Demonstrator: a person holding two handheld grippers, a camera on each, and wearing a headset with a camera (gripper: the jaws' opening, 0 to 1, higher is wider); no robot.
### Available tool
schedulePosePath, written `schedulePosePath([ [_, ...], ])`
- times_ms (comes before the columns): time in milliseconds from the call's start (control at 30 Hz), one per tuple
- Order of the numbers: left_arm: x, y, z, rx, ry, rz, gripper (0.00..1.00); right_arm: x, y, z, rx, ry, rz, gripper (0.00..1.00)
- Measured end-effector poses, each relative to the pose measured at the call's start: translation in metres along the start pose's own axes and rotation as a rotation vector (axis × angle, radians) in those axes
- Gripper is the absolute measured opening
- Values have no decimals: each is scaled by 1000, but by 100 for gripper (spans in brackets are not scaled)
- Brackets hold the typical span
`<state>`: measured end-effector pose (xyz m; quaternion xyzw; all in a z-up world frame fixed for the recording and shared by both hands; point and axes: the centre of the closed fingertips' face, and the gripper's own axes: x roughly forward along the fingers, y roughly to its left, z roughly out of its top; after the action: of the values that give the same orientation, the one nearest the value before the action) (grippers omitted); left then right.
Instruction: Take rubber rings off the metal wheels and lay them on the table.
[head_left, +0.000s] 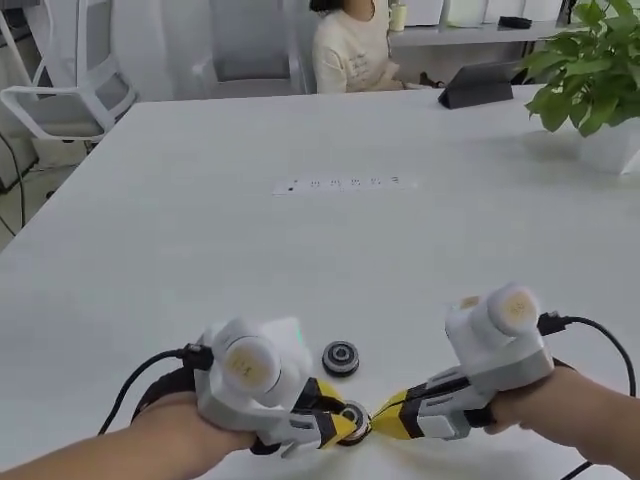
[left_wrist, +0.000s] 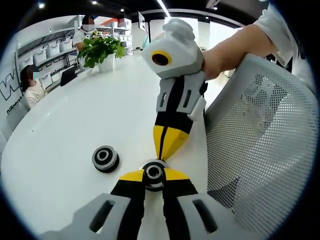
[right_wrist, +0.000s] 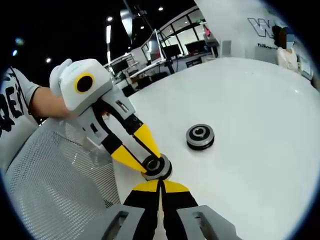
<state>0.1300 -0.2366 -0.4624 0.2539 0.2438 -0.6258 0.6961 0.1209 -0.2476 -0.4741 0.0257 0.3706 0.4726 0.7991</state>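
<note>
At a white table (head_left: 300, 250), the left gripper (left_wrist: 153, 176) is clamped on a metal wheel (left_wrist: 153, 171) near the front edge, one yellow jaw on each side. The right gripper (right_wrist: 161, 184), jaws pressed together, meets that wheel's rim; whether its tips pinch anything cannot be told. The head view blurs this grip but places a second wheel (head_left: 340, 357) flat on the table just beyond. The gripper views add a mesh chair back (left_wrist: 260, 140).

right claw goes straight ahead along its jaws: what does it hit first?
The wheel gripped in the left claw. The right claw is shut, with its tips right at that wheel's rim, possibly touching. The loose wheel lies off to the side of that line.
</note>
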Motion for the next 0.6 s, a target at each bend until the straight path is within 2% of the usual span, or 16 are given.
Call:
schedulePosePath([
  [100,0,0,0,0,0,0,7,-2,0,3,39,-27,9,0],
  [333,1,0,0,-6,0,4,7,-1,1,7,92,-51,18,0],
  [600,1,0,0,-6,2,10,7,-2,0,7,103,-58,22,0],
])
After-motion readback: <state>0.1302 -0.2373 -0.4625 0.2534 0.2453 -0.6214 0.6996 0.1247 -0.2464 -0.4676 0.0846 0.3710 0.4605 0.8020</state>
